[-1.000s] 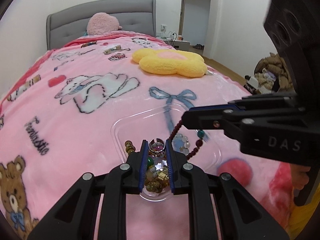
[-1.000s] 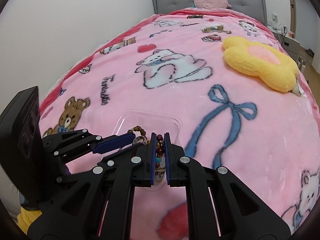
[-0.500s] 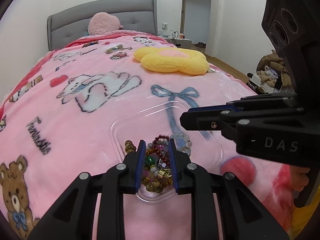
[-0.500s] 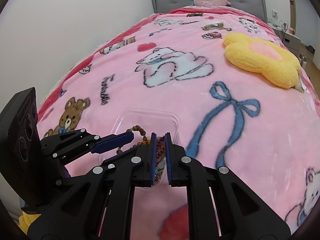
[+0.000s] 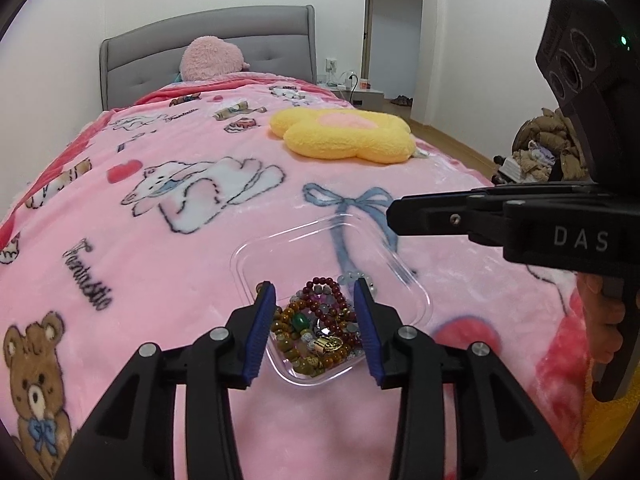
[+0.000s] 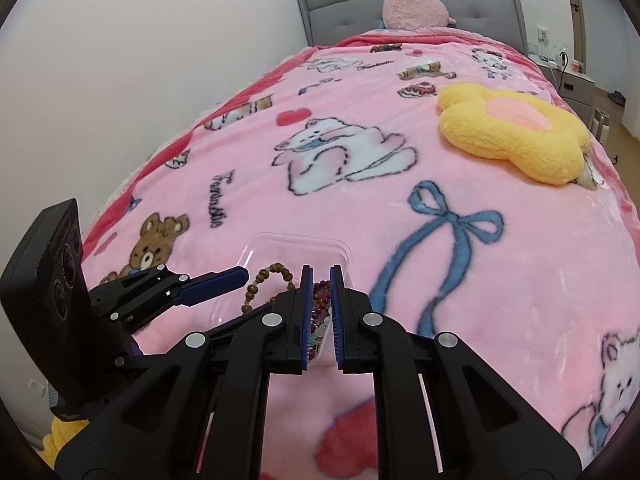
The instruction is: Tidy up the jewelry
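Left wrist view looks down on a clear tray (image 5: pixel 404 276) lying on the pink blanket (image 5: pixel 168 264), its near end heaped with beads (image 5: pixel 320 328): dark red and brown strands, a green bead, a gold piece. The left gripper (image 5: pixel 316 300) hovers just over that heap with its jaws spread wide, the beads showing between them, nothing held. Beyond the tray's far right corner the right gripper (image 5: pixel 404 216) reaches in from the side, above the tray rim.

From the right wrist, the right gripper (image 6: pixel 320 280) has its jaws drawn nearly together with a narrow slit left; red beads (image 6: pixel 318 300) show through the slit, but whether they are pinched I cannot tell. A brown strand (image 6: pixel 272 276) loops just left of those jaws.

Farther off lie a yellow cushion (image 5: pixel 344 136), a pink plush (image 5: pixel 210 58) and the grey headboard (image 5: pixel 276 36).
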A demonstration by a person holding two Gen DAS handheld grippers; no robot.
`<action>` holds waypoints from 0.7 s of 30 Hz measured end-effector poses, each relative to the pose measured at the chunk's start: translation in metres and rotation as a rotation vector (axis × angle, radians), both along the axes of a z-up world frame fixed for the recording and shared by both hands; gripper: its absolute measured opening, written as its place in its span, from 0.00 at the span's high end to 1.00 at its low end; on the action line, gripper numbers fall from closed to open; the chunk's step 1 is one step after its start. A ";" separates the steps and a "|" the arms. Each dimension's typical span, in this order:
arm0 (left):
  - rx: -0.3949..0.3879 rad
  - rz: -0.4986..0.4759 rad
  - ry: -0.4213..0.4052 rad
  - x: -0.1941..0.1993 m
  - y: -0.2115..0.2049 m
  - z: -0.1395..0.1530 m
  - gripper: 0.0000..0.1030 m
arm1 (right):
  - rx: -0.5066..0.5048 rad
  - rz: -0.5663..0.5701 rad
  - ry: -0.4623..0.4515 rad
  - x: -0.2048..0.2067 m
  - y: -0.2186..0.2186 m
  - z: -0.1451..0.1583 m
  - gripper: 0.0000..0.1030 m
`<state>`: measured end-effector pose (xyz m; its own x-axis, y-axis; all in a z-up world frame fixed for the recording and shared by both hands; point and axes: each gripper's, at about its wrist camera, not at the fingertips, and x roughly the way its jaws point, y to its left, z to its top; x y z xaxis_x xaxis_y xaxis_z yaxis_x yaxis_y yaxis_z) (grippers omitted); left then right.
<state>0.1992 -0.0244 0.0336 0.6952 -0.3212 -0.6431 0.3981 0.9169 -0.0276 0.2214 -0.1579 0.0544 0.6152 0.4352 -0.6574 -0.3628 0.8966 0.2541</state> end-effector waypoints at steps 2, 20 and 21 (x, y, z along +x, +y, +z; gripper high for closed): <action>-0.015 -0.006 -0.001 -0.002 0.003 0.002 0.55 | 0.010 0.004 -0.006 -0.003 -0.003 0.002 0.90; -0.159 0.109 -0.175 -0.042 0.048 0.008 0.12 | -0.014 0.017 -0.228 -0.037 -0.026 -0.014 0.27; -0.163 0.113 -0.174 -0.043 0.049 0.008 0.10 | -0.038 0.018 -0.244 -0.039 -0.025 -0.014 0.20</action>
